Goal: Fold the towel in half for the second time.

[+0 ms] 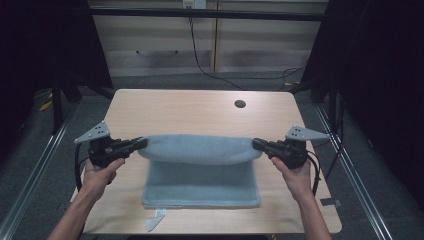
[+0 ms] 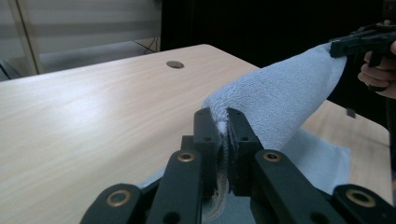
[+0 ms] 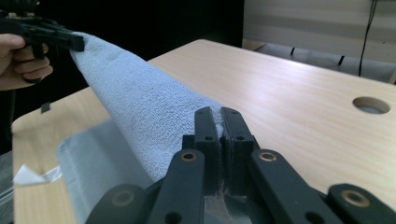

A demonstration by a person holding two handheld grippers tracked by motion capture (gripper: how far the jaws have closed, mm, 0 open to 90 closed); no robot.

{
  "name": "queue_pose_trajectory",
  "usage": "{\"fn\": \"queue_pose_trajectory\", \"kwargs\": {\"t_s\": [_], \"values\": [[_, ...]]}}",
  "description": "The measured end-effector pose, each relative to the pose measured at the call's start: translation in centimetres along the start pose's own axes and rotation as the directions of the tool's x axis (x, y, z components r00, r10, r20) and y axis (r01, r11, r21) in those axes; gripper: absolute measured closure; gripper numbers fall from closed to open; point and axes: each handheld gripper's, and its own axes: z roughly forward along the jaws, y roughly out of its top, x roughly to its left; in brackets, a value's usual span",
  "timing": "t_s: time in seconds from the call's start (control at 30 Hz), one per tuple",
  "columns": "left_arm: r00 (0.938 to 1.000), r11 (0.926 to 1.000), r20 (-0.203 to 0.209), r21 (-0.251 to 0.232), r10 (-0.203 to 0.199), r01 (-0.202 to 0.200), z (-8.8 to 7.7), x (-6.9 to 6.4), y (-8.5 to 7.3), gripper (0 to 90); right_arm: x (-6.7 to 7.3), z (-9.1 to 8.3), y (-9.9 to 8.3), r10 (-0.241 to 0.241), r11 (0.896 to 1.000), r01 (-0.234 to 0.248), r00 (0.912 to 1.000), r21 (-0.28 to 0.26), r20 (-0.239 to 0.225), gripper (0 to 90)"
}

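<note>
1. I have a light blue-grey terry towel (image 1: 200,170) in front of me; its far edge is lifted and stretched taut between my two tongs, while the near part lies flat on the table (image 1: 200,107)
2. The left tongs (image 1: 140,143) are closed on the towel's left upper corner; in the left gripper view (image 2: 223,122) the cloth is pinched between the two black jaws and a seam of towel runs down between them
3. The right tongs (image 1: 257,144) are clamped on the right upper corner; in the right gripper view (image 3: 221,116) the jaws meet with only a thin strip of fabric between them
4. The raised span sags a little in the middle and curves over like a soft roll, with a looped, nubbly pile visible up close
5. The flat part sits toward the near-middle of the table, its near edge roughly parallel to the table's front edge
6. A small white tag or scrap (image 1: 156,219) lies on the table just beside the towel's near left corner
7. The table is pale wood-grain laminate with rounded corners and a round cable hole (image 1: 240,104) toward the far right
8. Beyond the table I see light wood cabinets (image 1: 210,37), a black cable (image 1: 200,57) hanging in front of them, grey carpet floor and dark curtains on both sides
</note>
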Motion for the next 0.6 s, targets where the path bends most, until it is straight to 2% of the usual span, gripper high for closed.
{"fn": "queue_pose_trajectory", "kwargs": {"t_s": [0.13,0.23,0.43,0.6], "values": [[0.9998,0.9997,0.017,0.021,0.01,-0.011,-0.6,-0.9,-1.2,84.6,0.9,-0.6,-1.4,-0.001,1.0,0.001,0.9999,0.024,-0.015,86.5],[0.9997,0.9996,0.025,0.029,-0.001,0.0,-0.8,-1.4,-2.1,84.5,1.6,-0.9,-2.8,-0.002,0.998,0.003,0.9999,0.062,-0.01,86.5],[0.9992,0.995,0.033,0.096,0.022,-0.025,-1.2,-2.5,-4.5,84.3,2.6,-1.0,-5.7,0.022,0.992,-0.018,0.9995,0.126,-0.025,86.5],[0.9988,0.9924,0.049,0.123,0.001,-0.007,-1.5,-3.1,-6.6,83.9,3.0,-0.8,-7.5,0.048,0.985,-0.043,0.9984,0.166,-0.03,86.2]]}}
